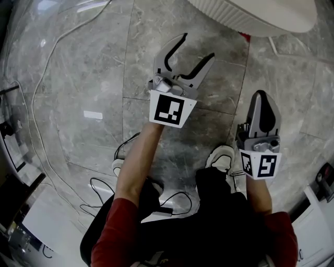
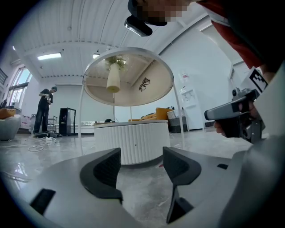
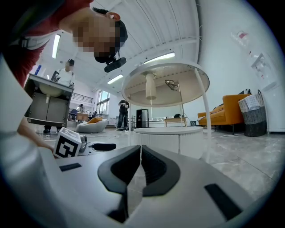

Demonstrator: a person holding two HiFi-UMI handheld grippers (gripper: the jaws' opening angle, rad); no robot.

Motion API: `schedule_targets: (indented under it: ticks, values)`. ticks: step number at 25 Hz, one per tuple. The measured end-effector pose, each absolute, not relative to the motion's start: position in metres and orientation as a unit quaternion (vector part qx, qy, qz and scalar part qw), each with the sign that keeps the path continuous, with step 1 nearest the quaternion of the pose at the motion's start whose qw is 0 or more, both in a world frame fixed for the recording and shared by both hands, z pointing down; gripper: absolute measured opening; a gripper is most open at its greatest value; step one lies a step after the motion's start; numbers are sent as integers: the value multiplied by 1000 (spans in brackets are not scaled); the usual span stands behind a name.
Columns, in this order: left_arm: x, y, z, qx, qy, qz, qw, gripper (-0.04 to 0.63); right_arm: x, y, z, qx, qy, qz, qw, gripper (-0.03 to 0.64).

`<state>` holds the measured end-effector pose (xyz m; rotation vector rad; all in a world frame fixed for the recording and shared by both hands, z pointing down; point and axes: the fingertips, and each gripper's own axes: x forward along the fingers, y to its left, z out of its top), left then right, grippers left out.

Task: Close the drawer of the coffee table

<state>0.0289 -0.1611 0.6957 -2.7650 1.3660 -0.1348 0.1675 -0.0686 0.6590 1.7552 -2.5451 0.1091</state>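
Note:
The coffee table has a white ribbed drum base (image 2: 131, 142) and a round glass top (image 2: 129, 75) on thin legs. In the head view only the drum's edge (image 1: 250, 15) shows, at the top. No drawer juts out of the drum in any view. My left gripper (image 1: 190, 52) is held over the marble floor, short of the table. It is open with nothing between its dark pads (image 2: 107, 171). My right gripper (image 1: 262, 101) hangs lower right, shut on nothing, and points at the table (image 3: 167, 133).
Thin cables (image 1: 47, 68) trail over the floor at the left and near the person's shoes (image 1: 222, 156). White furniture stands at the lower left. An orange sofa (image 3: 231, 109) and a basket (image 3: 254, 113) are far right. Another person (image 2: 44, 109) stands far off.

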Motion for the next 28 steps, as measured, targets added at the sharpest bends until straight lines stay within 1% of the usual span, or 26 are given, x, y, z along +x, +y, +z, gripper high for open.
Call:
schedule_targets:
  ticks: [6, 11, 22, 24, 25, 27, 28]
  values:
    - [0, -133, 684, -892, 444, -54, 69, 293, 153, -67, 655, 557, -830, 30, 21, 23]
    - [-27, -110, 694, -879, 468, -82, 47, 291, 147, -62, 659, 554, -831, 34, 20, 23]
    - [-44, -95, 688, -875, 477, -75, 33, 285, 149, -63, 663, 556, -830, 36, 20, 23]
    - [-47, -96, 695, -875, 478, -81, 13, 255, 146, -63, 664, 555, -831, 35, 21, 23]
    - [-50, -96, 698, -872, 481, -89, 4, 220, 144, -63, 665, 554, -832, 35, 21, 23]
    - [-58, -97, 700, -868, 486, -102, 2, 128, 140, -63, 665, 552, -833, 35, 19, 23]
    - [-61, -97, 698, -867, 488, -103, 4, 95, 138, -63, 665, 550, -834, 35, 18, 23]
